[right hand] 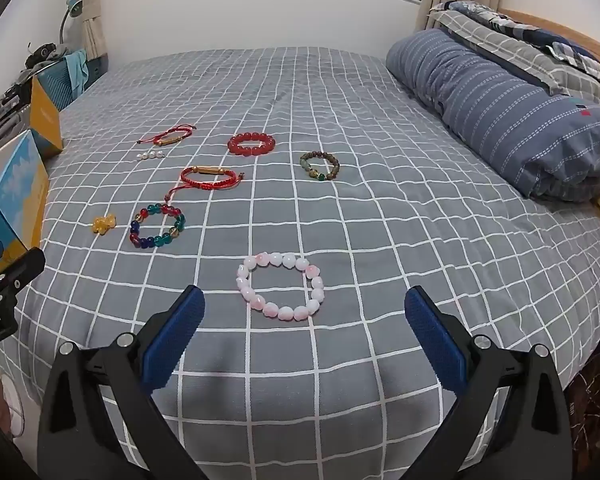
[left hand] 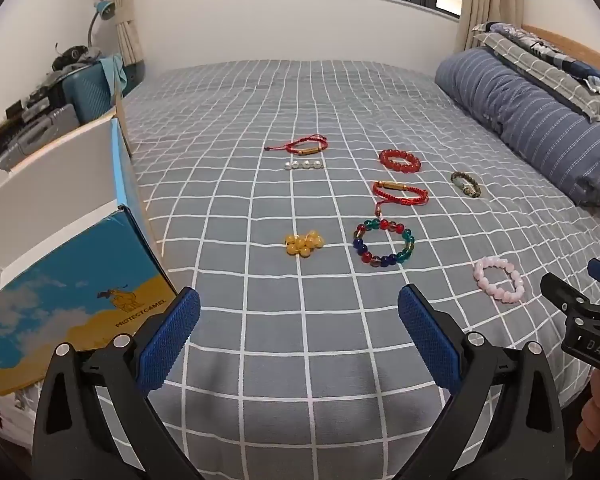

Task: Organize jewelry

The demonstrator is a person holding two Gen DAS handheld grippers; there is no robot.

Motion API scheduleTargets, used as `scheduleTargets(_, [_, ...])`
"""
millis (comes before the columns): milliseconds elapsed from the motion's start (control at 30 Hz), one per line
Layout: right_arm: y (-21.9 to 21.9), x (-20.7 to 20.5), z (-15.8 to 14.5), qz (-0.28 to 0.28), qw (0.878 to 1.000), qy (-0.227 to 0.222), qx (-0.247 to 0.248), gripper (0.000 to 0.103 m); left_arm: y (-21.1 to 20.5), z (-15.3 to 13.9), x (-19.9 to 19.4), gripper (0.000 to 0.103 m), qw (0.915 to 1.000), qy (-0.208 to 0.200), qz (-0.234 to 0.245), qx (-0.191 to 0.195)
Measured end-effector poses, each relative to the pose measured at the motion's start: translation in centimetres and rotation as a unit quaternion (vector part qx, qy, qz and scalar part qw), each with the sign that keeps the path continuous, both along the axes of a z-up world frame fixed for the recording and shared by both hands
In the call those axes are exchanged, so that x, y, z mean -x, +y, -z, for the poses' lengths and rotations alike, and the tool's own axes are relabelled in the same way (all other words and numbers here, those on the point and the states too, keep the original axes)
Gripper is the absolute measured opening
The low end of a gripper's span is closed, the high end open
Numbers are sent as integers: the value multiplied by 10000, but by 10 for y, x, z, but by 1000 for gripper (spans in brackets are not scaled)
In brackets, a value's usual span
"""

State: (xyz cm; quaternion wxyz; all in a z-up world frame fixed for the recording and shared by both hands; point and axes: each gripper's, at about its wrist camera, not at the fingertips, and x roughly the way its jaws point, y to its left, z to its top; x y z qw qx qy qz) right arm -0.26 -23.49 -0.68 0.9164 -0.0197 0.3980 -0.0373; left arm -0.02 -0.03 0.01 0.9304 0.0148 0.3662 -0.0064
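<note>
Both grippers hang over the near edge of a bed (right hand: 340,100) covered in a grey sheet with a white grid, and neither holds anything. The left gripper (left hand: 299,320) has its blue-padded fingers spread wide above bare sheet, and the right gripper (right hand: 305,320) is spread just as wide, with the pink bead bracelet (right hand: 281,286) lying flat just beyond its tips. Further off and to the left lies a multicoloured bead bracelet (right hand: 157,226), with a small cluster of yellow beads (right hand: 103,224) just to its left. Beyond those rests a red cord bracelet (right hand: 209,178) with a gold tube, and farther still a second red cord bracelet (right hand: 171,136) with a short row of white pearls (right hand: 151,155) just in front of it. A red bead bracelet (right hand: 251,143) sits near the middle of the bed, and a brown and green bead bracelet (right hand: 319,165) lies to its right. All pieces lie apart from one another. A rolled blue striped duvet (right hand: 500,112) lies along the right side, and a blue and yellow box (left hand: 72,308) stands at the left edge.
</note>
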Motion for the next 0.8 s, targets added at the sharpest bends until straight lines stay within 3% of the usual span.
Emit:
scheduleTargets(233, [5,-2,-2,-30,10000,-18,-19,97,4,1,-3,97,9997,153,2,193])
scheduleTargets(333, [6,1,-3,-37,10000,-59,-36,97,-3,3,2,97,10000,58,-16,35])
scheduleTargets(800, [6,3,-4,-151,9998,-65,-63,97,0,-3,1,97,9999,40,-132,61])
